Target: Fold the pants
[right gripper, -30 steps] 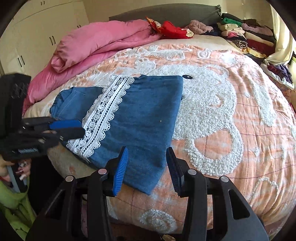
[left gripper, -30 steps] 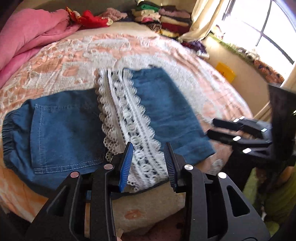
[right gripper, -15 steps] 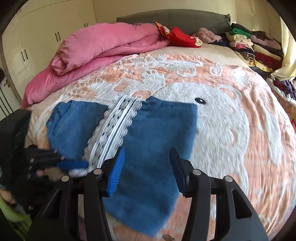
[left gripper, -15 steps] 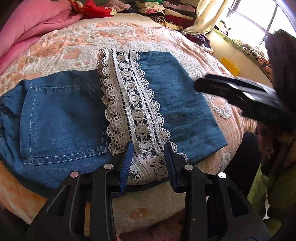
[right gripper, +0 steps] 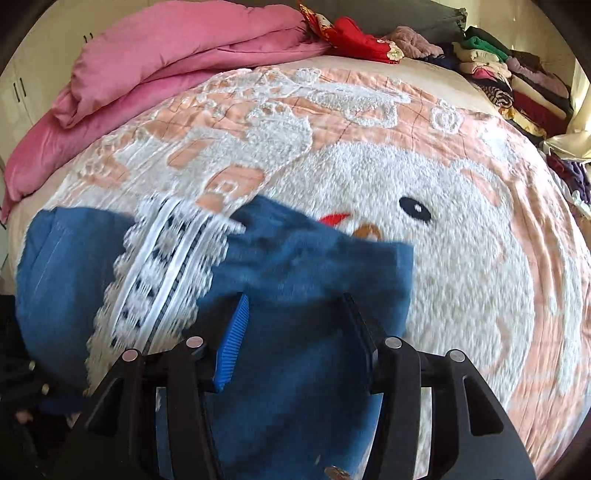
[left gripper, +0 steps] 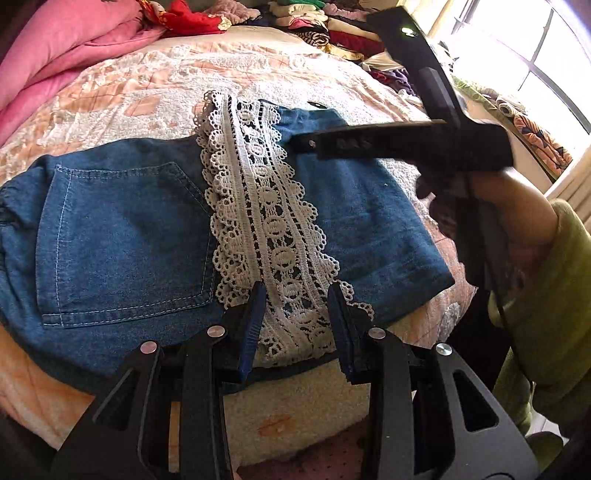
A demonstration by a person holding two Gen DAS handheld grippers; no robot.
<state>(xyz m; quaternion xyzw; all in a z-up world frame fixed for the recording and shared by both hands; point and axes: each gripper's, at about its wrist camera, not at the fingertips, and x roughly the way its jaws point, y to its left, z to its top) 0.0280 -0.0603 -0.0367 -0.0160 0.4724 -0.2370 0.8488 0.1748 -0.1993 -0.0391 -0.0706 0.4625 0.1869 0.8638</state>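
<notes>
Left wrist view. The denim pants (left gripper: 122, 236) lie flat on the peach-and-white bedspread (left gripper: 122, 92), near its front edge. A white lace band (left gripper: 266, 218) runs across the pants from their far edge to their near edge, with a back pocket (left gripper: 122, 240) on the side of the band toward the pink duvet (left gripper: 66, 48). The left gripper (left gripper: 295, 325) sits at the near end of the lace band, jaws apart, one blue pad on each side of the lace; whether the pads touch the fabric cannot be determined. The right gripper (left gripper: 306, 144) reaches in over the part of the pants beyond the lace band (the view is side-on and its jaw state cannot be read here). A stack of folded clothes (left gripper: 332, 26) sits at the far side of the bedspread.

Right wrist view. The right gripper (right gripper: 299, 339) is over the plain denim of the pants (right gripper: 314, 280), just beside the lace band (right gripper: 162, 280), jaws wide apart and closed on nothing. The pants appear motion-blurred. The pink duvet (right gripper: 166, 51) lies beyond the pants, at the far side of the bedspread (right gripper: 461, 258).
</notes>
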